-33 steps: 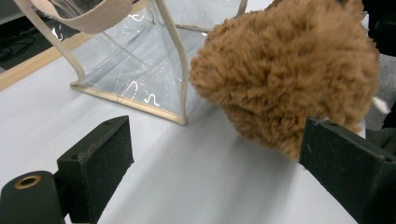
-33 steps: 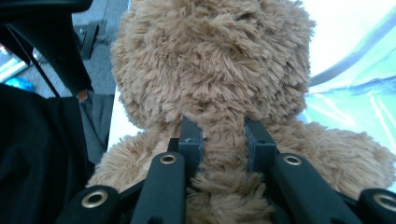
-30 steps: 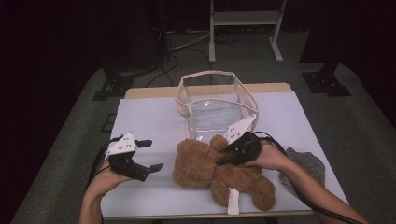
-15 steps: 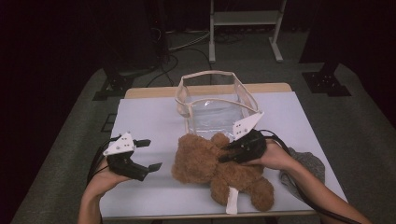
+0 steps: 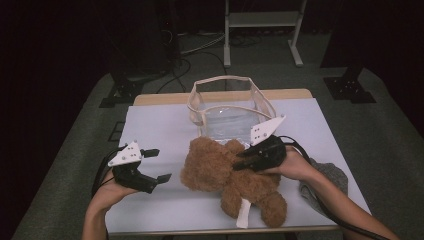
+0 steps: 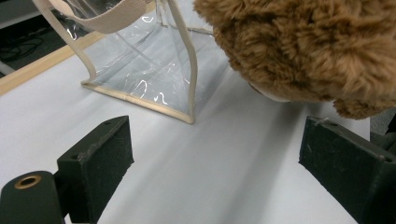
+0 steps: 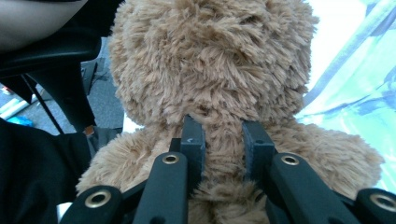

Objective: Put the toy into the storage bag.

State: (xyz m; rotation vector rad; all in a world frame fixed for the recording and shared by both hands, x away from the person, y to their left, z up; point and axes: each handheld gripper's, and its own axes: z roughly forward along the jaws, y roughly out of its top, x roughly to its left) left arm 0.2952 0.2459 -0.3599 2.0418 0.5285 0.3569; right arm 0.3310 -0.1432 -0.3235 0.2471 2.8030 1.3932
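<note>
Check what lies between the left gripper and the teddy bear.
Nothing: in the high view only bare white table separates the open left gripper from the teddy bear; the left gripper view shows the same.

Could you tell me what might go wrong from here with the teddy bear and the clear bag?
The right gripper pinches only a tuft of plush on the teddy bear, so it might slip when lifted. The clear bag looks soft and narrow, and the left gripper stands open away from it, so the bear could push it over.
</note>
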